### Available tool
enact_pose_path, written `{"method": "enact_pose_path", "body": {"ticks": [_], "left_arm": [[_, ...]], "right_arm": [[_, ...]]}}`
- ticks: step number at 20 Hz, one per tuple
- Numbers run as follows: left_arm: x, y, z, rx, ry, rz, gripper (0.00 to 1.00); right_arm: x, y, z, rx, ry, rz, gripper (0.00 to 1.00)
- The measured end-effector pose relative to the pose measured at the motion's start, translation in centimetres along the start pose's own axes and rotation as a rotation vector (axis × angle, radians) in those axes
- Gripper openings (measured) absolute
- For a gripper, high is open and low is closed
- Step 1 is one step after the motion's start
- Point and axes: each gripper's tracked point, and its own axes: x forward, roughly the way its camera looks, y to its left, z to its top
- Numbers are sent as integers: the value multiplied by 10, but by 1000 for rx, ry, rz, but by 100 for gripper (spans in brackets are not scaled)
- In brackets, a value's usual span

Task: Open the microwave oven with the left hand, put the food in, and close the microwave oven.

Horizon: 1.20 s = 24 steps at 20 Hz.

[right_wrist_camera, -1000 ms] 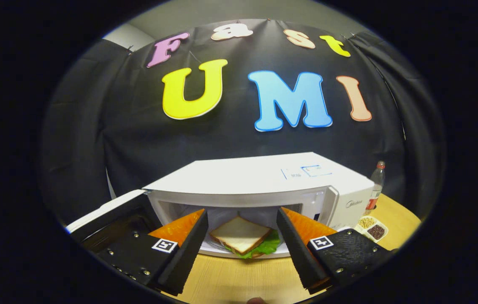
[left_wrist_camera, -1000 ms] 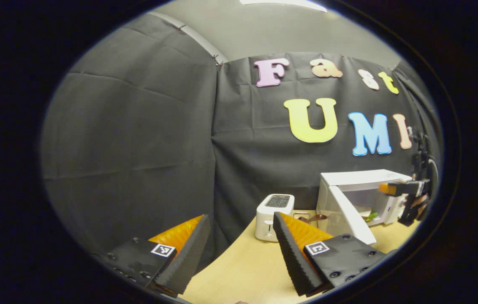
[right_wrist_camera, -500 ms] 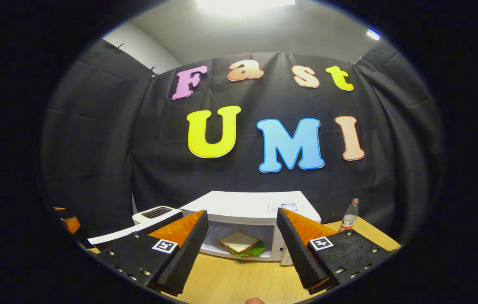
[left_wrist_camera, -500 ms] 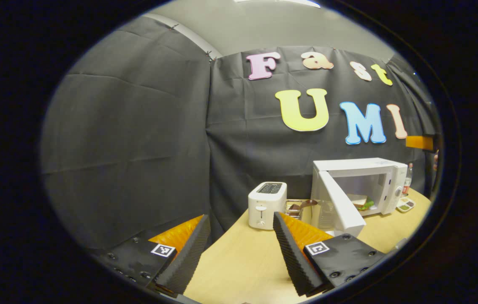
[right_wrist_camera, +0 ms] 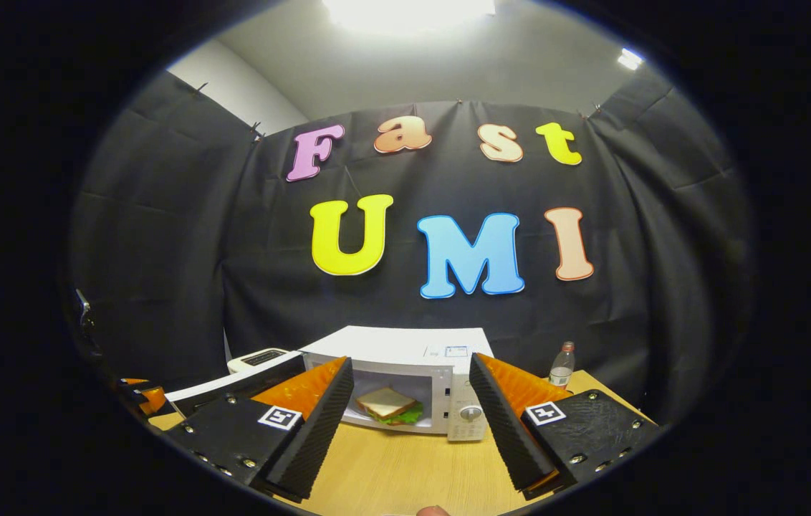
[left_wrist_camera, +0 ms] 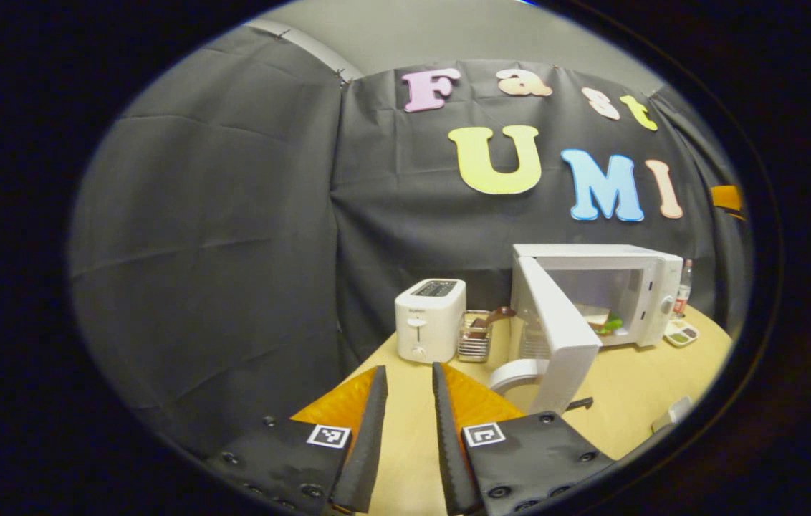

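Standing toaster [left_wrist_camera: 429,320], utensil basket [left_wrist_camera: 475,343] beside open microwave [left_wrist_camera: 595,294]

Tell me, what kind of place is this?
Probably a mock kitchen inside a cloth-walled booth: a white microwave with its door open, a toaster and a drink bottle sit on a wooden table.

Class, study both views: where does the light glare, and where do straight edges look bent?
Right gripper view: a ceiling light burns out to white at the top. Left gripper view: even light, no glare; the table edge curves and the microwave leans, from lens distortion. Both views stay sharp.
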Motion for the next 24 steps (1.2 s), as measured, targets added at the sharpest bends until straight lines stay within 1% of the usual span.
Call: {"method": "enact_pose_path", "body": {"ticks": [1,2,3,5,7,8,9,10,13,14,15,19,20,21,22,24], "left_arm": [[4,-1,-4,3,12,-2,27],[8,-11,-16,-3,35,-26,10],[9,-23,-17,-16,56,-62,14],[17,-36,-22,-10,66,-95,13],[11,-43,-22,-15,72,-116,2],[8,-51,-24,-24,84,-138,12],[7,-58,-25,-26,89,-156,12],[7,-66,-23,-20,88,-174,7],[4,-100,-11,-9,75,-252,7],[5,-114,-10,-5,77,-281,3],[7,-127,-9,2,78,-311,7],[15,-185,-6,33,86,-442,7],[17,-198,-6,37,88,-471,11],[18,-211,-5,46,94,-503,3],[22,-226,-2,57,95,-532,7],[28,-251,0,73,92,-586,7]], "right_arm": [[-2,-4,2,-3,-4,-6,98],[-4,-8,4,-5,-8,-12,98],[-6,-10,6,-4,-9,-17,98],[-11,-15,6,-2,-10,-29,98],[-17,-21,5,3,-5,-43,98],[-18,-21,4,7,-2,-43,98],[-18,-24,2,9,5,-46,98],[-20,-26,-2,7,15,-53,98],[-23,-31,-8,10,32,-66,98],[-25,-33,-8,9,33,-73,98],[-27,-36,-6,8,32,-82,98],[-30,-51,-3,10,33,-125,98],[-31,-57,-3,8,32,-140,98],[-31,-62,-1,5,33,-154,98],[-34,-66,-1,3,36,-168,98],[-36,-77,-3,4,43,-201,98]]}}
